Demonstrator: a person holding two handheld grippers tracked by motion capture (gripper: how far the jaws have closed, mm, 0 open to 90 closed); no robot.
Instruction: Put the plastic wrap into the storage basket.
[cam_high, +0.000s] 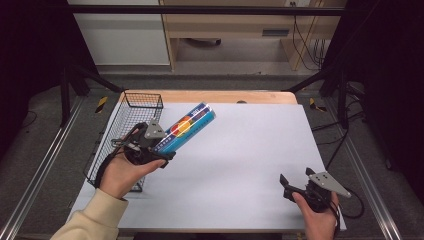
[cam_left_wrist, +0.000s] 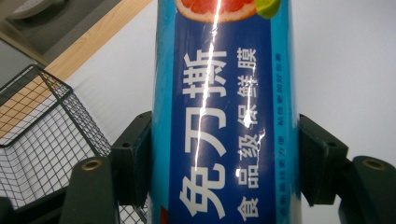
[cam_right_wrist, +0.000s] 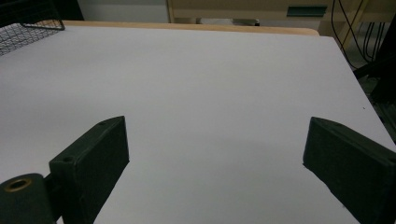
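Your left gripper (cam_high: 162, 150) clamps the blue box (cam_high: 187, 127) beside the wire basket (cam_high: 127, 112); your right gripper (cam_high: 290, 189), well apart from it, gapes empty.

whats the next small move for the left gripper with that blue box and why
Probably swing it left over the wire basket and lower it in. The left gripper is shut on the blue box, held off the table just right of the basket, its far end pointing away. The right gripper rests open, idle.
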